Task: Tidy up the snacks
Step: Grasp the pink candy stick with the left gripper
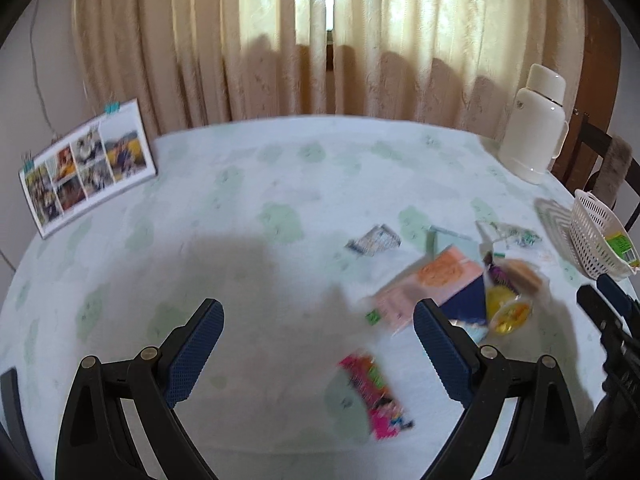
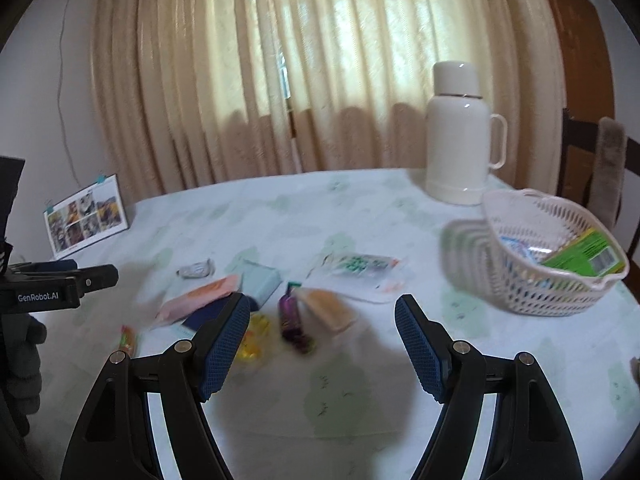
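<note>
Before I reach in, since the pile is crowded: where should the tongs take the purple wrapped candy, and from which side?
Grip the purple candy across its narrow middle, coming from above. It looks to lie flat, long axis toward the camera, so the open right tongs should straddle its width. An orange packet sits close to its right and a yellow snack to its left, so a sideways approach would likely nudge them.

Left hand-held gripper (image 1: 318, 344) open above table (image 1: 240, 208); snacks (image 1: 452, 280) blurred, perhaps packets.
</note>
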### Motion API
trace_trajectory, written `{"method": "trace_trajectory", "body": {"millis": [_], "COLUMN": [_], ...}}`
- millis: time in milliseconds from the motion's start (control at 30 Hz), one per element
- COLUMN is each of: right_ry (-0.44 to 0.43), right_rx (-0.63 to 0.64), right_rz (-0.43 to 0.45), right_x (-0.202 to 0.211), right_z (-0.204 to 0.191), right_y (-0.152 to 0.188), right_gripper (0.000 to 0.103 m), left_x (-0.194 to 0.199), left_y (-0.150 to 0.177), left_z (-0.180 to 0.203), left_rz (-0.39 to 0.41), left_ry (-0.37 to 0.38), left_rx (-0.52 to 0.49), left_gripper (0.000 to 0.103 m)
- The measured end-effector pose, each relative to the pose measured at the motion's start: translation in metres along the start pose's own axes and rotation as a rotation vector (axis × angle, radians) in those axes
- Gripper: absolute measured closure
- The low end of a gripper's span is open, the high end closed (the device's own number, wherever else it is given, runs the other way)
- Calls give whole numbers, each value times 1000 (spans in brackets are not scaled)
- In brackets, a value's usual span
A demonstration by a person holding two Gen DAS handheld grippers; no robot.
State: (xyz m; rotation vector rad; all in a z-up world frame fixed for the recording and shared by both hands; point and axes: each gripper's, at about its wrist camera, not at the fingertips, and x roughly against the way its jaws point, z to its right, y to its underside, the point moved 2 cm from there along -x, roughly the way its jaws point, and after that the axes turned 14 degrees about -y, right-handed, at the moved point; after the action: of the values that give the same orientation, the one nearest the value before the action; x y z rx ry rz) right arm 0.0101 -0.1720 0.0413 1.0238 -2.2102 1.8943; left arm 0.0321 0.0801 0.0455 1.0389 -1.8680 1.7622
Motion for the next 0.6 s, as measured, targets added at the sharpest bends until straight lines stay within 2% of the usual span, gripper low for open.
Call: {"method": "trace_trajectory", "body": {"millis": [100,300,400,500,567,600], "right_ry": [-13,-14,-15,-14,-14,-14], "right_rx": [-29,-38,-30,-31,-34,-36], "right_rz": [-7,-4,-5,-5,-5,-6], "right_x": [-1,1,1,1,1,1], "right_z": [5,6,5,4,5,4], "right_y": [1,0,-1,-1,-1,-1], "right_gripper": [27,27,27,27,27,27], "left_x": [-4,-7,-10,-18,-26,-27], "left_y": [12,27,33,38,41,42], "left_z": [1,20,30,35,35,33], "left_rz": [-44,-72,-93,-130,-164,-159], "left_ry": [24,42,58,63,65,56], "left_rx": [-5,-54,-86,-97,-91,-85], "left_gripper": [9,11,24,41,57,59]}}
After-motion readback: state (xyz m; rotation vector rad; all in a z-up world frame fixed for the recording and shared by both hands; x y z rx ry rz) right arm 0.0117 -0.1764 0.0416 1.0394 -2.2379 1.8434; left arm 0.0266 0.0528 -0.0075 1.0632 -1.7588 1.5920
